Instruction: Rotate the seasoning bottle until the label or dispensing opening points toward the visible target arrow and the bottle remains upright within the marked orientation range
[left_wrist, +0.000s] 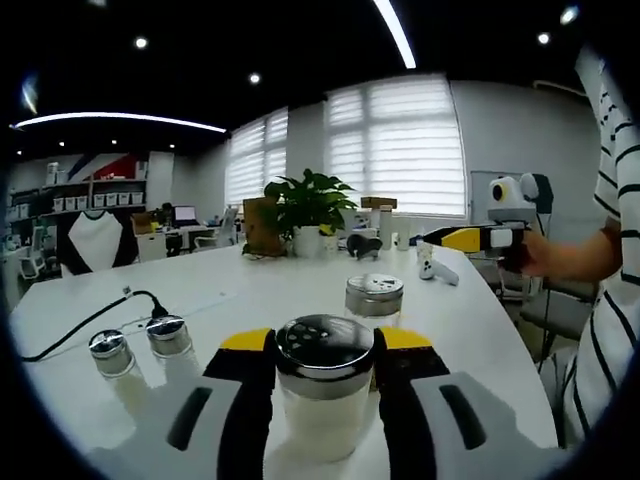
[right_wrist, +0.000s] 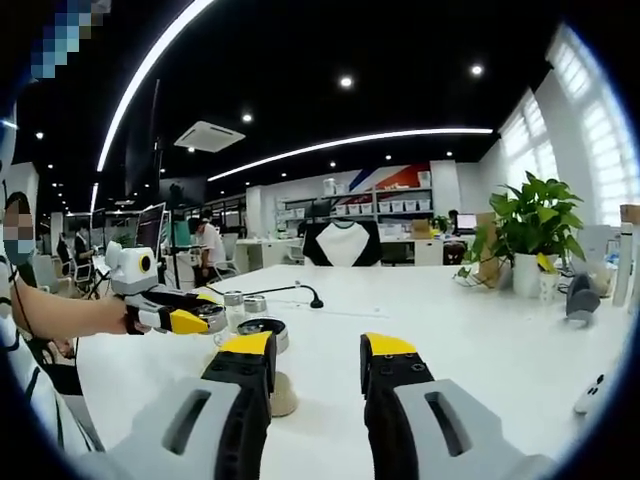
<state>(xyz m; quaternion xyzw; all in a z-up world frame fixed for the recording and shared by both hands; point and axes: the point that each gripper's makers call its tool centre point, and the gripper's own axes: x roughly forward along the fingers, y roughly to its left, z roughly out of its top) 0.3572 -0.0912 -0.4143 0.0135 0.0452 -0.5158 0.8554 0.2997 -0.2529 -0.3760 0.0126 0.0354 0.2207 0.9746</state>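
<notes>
A glass seasoning bottle (left_wrist: 325, 400) with a perforated metal lid and white contents stands upright on the white table (left_wrist: 260, 290). My left gripper (left_wrist: 325, 345) is shut on it, its yellow-tipped jaws pressing both sides just under the lid. In the right gripper view the left gripper (right_wrist: 185, 320) appears at the left, held by a hand, with the bottle's lid (right_wrist: 212, 316) between its jaws. My right gripper (right_wrist: 316, 350) hovers open over the table with nothing between its fingers; it shows as the right gripper (left_wrist: 465, 238) at the far right.
A second lidded bottle (left_wrist: 374, 298) stands just beyond the held one, seen as the second bottle (right_wrist: 266, 335) by my right gripper's left jaw. Two small shakers (left_wrist: 140, 345) and a black cable (left_wrist: 95, 320) lie left. A potted plant (left_wrist: 310, 210) stands at the far edge.
</notes>
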